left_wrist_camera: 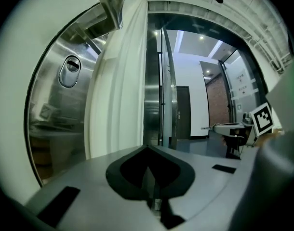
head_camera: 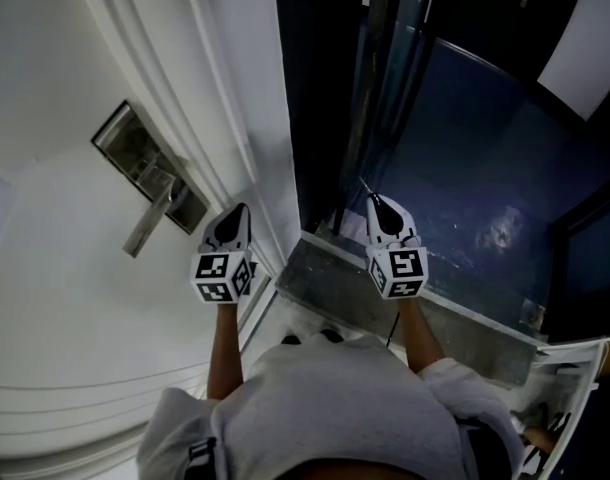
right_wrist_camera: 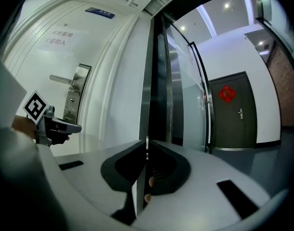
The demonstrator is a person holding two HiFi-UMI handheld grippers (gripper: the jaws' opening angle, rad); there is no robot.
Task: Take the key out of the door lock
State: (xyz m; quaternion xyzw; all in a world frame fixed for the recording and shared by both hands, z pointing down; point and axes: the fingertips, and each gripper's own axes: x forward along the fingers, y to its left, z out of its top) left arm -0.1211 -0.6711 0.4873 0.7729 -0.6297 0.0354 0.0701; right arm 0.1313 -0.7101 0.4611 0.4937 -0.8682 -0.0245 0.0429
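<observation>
The white door [head_camera: 75, 268] carries a steel lock plate [head_camera: 150, 168] with a lever handle [head_camera: 150, 223]; both also show in the right gripper view, plate [right_wrist_camera: 74, 97] and handle [right_wrist_camera: 60, 79]. My right gripper [head_camera: 372, 200] is off the door, in front of the dark doorway, shut on a thin metal key [right_wrist_camera: 147, 142] whose blade sticks out past the tips [head_camera: 365, 186]. My left gripper [head_camera: 241, 208] hangs by the door frame, right of the lock plate, shut with nothing in it [left_wrist_camera: 148, 149]. Close on its left is the steel plate with an oval keyhole [left_wrist_camera: 70, 71], no key in it.
A white door frame moulding [left_wrist_camera: 118, 81] stands straight ahead of the left gripper. Beyond it are a glass partition [right_wrist_camera: 185, 81] and a dark corridor floor [head_camera: 465, 168]. A metal threshold [head_camera: 335, 283] lies below the grippers. A dark door with a red decoration [right_wrist_camera: 229, 94] is far off.
</observation>
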